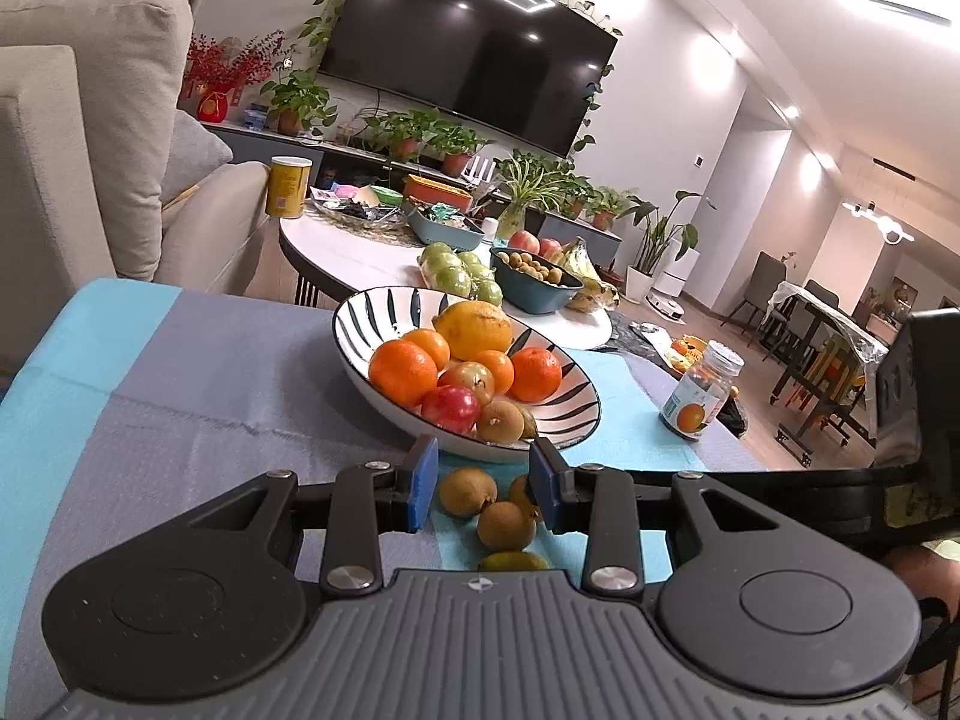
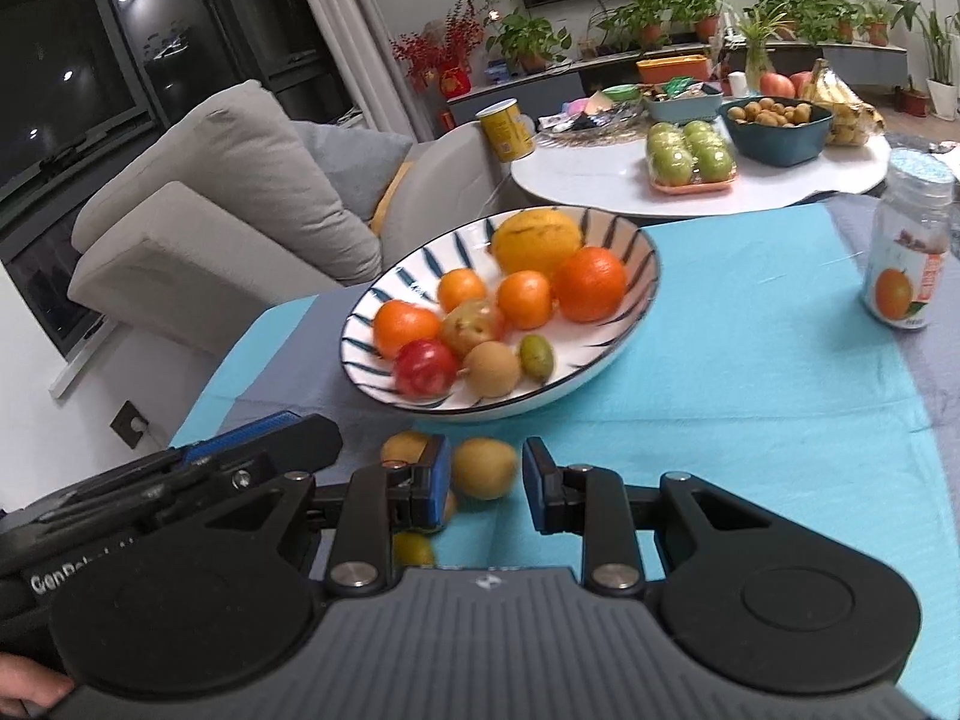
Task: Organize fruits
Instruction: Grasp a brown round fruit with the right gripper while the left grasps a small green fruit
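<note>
Half hidden behind the right pad of the left gripper [image 1: 485, 492]: one small brown fruit [image 1: 523, 495]. Cut off by that gripper's body: a greenish fruit [image 1: 515, 561], only its top shown. Smeared by motion in the right wrist view: the brown fruit [image 2: 483, 468] between the fingers of the right gripper [image 2: 487, 489]. Mostly covered by its left finger: two more fruits [image 2: 405, 446], plus a yellowish one [image 2: 413, 549] below. Too blurred to read: the jar's label [image 2: 906, 288].
</note>
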{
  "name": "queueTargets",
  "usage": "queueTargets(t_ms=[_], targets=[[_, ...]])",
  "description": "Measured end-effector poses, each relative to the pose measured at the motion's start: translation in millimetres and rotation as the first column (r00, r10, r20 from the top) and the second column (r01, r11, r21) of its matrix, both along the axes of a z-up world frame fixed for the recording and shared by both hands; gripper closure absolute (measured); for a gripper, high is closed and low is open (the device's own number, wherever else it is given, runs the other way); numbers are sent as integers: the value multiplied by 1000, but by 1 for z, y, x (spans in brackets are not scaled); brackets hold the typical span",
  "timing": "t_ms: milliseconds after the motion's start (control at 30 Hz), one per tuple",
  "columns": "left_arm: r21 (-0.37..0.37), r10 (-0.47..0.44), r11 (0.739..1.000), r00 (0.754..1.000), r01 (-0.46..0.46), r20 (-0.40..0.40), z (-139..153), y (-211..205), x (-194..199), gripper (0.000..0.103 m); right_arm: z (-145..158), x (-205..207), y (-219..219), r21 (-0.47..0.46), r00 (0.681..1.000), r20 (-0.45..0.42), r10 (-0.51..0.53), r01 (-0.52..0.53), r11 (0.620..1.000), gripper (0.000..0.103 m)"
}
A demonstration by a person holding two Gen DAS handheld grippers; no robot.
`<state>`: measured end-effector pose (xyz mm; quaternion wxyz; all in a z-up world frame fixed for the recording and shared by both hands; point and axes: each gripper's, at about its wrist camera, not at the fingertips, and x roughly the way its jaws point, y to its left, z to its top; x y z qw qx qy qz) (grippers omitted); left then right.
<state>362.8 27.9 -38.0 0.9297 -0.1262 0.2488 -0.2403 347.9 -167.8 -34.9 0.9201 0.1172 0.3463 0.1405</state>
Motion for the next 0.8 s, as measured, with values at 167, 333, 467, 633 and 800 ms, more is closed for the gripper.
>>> queueTargets(t_ms=[167,333,467,633,800], targets=[[2,-4,1000,1000,4,3,1,1,-5,71,-1,1,9,-29,1000,-7,-10,10,1000,66],[3,-8,1000,1000,8,1,0,1,-6,71,0,-1,11,-49,1000,-2,-11,11,999,74],[8,-16,1000,1000,16,-5,-1,-1,-10,71,2,-4,10,-41,1000,7,-14,14,999,77],[20,-23,1000,1000,23,-7,-4,-2,-18,71,4,-8,8,-41,1000,20,-14,15,999,82],[32,-37,999,999,37,-11,-6,-3,-23,71,7,-16,2,-43,999,46,-23,25,999,84]])
